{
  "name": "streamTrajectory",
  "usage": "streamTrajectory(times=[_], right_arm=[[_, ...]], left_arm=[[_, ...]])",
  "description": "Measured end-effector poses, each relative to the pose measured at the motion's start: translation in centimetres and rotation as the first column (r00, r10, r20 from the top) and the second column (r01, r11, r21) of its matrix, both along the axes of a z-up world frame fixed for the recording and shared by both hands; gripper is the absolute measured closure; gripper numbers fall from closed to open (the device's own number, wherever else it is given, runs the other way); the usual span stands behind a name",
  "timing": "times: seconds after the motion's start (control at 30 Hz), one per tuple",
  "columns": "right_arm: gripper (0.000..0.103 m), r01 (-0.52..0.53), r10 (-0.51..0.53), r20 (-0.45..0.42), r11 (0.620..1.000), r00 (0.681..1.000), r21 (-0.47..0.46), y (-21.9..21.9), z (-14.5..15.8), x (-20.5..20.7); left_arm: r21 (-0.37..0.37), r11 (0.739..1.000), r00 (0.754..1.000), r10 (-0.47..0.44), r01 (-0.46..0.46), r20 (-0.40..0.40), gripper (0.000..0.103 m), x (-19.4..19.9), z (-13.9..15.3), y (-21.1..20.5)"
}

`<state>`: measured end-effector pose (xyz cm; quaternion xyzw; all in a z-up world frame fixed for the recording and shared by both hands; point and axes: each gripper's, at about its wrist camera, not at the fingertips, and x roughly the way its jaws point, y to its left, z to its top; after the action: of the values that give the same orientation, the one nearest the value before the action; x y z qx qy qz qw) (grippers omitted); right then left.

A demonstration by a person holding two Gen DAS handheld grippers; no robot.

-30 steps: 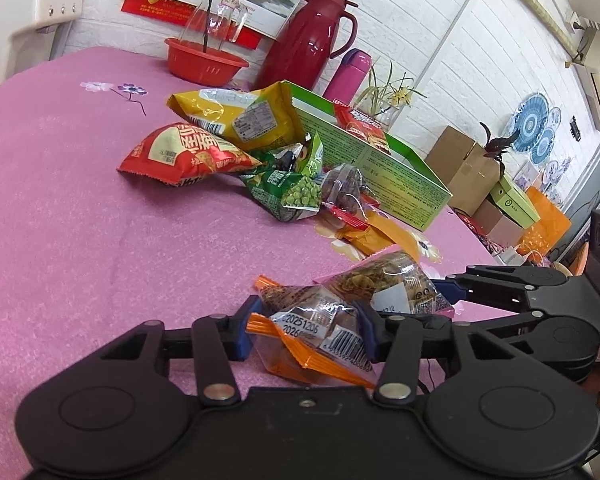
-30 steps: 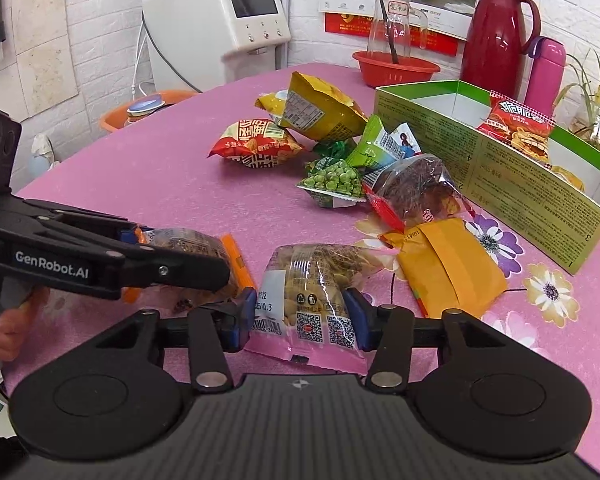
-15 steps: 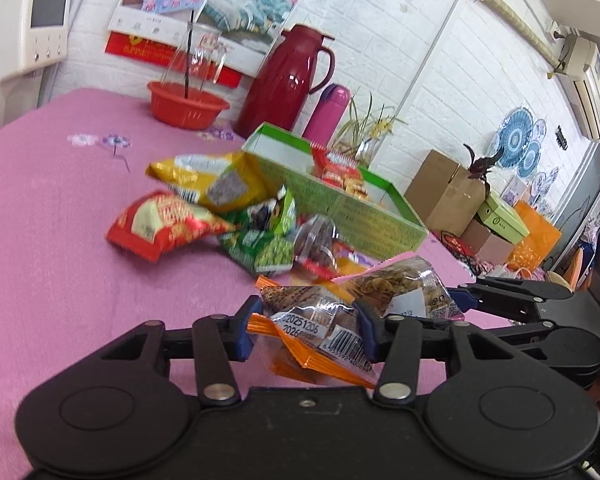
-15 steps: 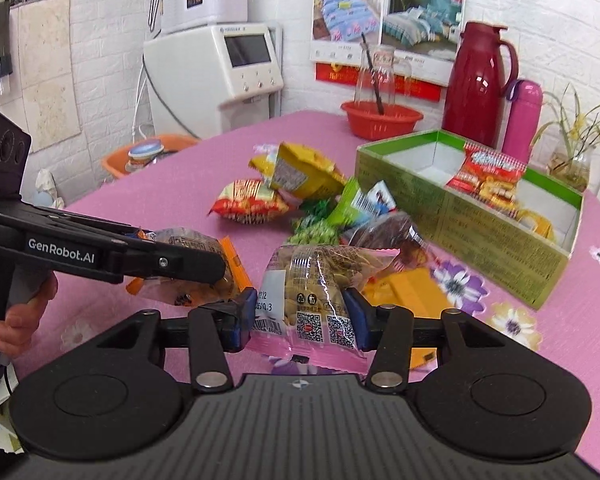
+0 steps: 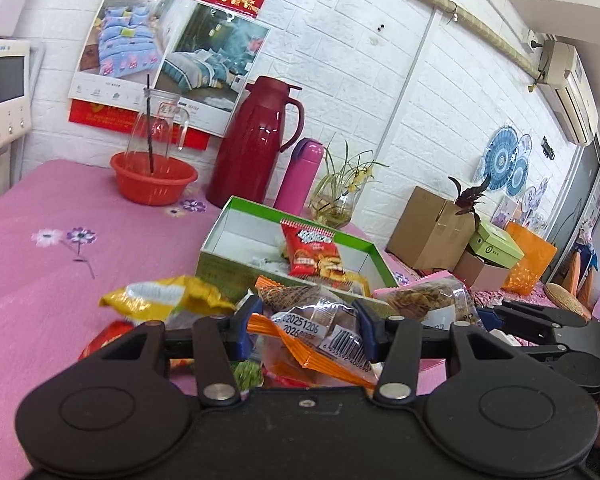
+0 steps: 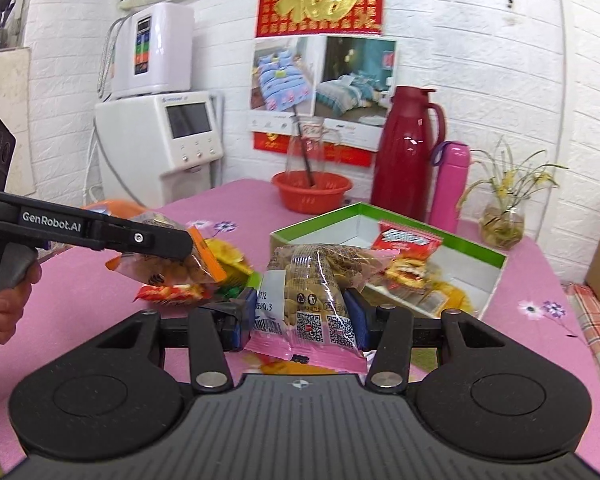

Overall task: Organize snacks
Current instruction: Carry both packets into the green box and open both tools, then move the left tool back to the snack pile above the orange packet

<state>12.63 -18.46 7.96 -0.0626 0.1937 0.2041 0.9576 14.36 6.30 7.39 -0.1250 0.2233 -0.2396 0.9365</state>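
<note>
My left gripper (image 5: pixel 306 330) is shut on a clear snack packet with orange edges (image 5: pixel 316 332), held above the table; from the right wrist view the same packet (image 6: pixel 172 268) hangs at the left. My right gripper (image 6: pixel 300 318) is shut on a pink-edged packet of nuts (image 6: pixel 312 284), which also shows at the right of the left wrist view (image 5: pixel 428 300). Ahead lies the open green box (image 5: pixel 220 236) (image 6: pixel 496 258) with a red snack bag (image 5: pixel 314 252) (image 6: pixel 406 240) inside. A yellow bag (image 5: pixel 160 294) and other packets lie on the pink table below.
At the table's back stand a red basin (image 5: pixel 152 180) with a glass jug, a red thermos (image 5: pixel 256 144), a pink bottle (image 5: pixel 300 176) and a plant in a glass vase (image 5: pixel 336 204). Cardboard boxes (image 5: pixel 428 228) sit beyond the table's right edge. A white appliance (image 6: pixel 160 144) stands at the back left.
Both grippers have risen from the table with their packets and tilted up. The green box now lies straight ahead and its inside is in view; the loose snack pile has dropped below.
</note>
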Motion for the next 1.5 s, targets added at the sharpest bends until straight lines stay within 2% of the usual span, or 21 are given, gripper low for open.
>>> streamTrajectory(times=[0.27,0.43,0.67,0.83,1.1,1.27,1.3,1.33,1.37,1.4,1.5], right_arm=[[0.023,0.138,-0.139,0.019,0.99,0.99,0.009,-3.4,0.2,3.5],[0.023,0.216,-0.216,0.007,0.976,0.976,0.006,-5.1,-0.2,6.8],[0.023,0.257,-0.257,0.011,0.966,0.966,-0.012,-5.6,-1.2,11.5],[0.022,0.275,-0.273,0.04,0.959,0.961,-0.064,-4.9,-2.2,14.5],[0.022,0.309,-0.305,0.062,0.947,0.95,-0.089,-4.6,-3.1,17.6],[0.021,0.291,-0.289,0.028,0.952,0.957,-0.091,-4.3,-3.9,18.2],[0.02,0.278,-0.277,0.022,0.957,0.961,-0.088,-4.3,-4.0,18.1],[0.011,0.269,-0.269,0.017,0.959,0.963,-0.086,-4.3,-4.1,18.1],[0.0,0.266,-0.266,0.014,0.96,0.964,-0.087,-4.3,-4.1,18.0],[0.0,0.264,-0.264,0.015,0.961,0.964,-0.086,-4.3,-4.0,17.8],[0.0,0.261,-0.261,0.014,0.962,0.965,-0.074,-4.4,-3.7,17.3]], left_arm=[[0.016,1.0,1.0,0.003,-0.003,0.004,0.073,4.3,1.2,-1.4],[0.008,1.0,1.0,0.022,-0.022,-0.02,0.073,8.9,1.5,-2.5],[-0.014,0.999,0.996,0.05,-0.051,-0.074,0.073,15.8,0.1,-3.9],[-0.032,0.998,0.991,0.042,-0.046,-0.126,0.073,19.6,-1.1,-4.1],[-0.043,0.998,0.987,0.047,-0.054,-0.151,0.072,22.1,-2.1,-3.9],[-0.025,0.998,0.985,0.049,-0.054,-0.167,0.072,22.4,-2.8,-4.2],[-0.024,0.998,0.985,0.056,-0.061,-0.161,0.065,22.4,-2.8,-4.2],[-0.024,0.998,0.987,0.057,-0.061,-0.151,0.031,22.2,-2.8,-4.2],[-0.026,0.998,0.988,0.06,-0.064,-0.144,0.01,22.0,-2.7,-4.1],[-0.029,0.997,0.988,0.07,-0.075,-0.135,0.0,21.7,-2.6,-4.1],[-0.028,0.996,0.992,0.085,-0.088,-0.089,0.0,20.8,-1.9,-4.2]])
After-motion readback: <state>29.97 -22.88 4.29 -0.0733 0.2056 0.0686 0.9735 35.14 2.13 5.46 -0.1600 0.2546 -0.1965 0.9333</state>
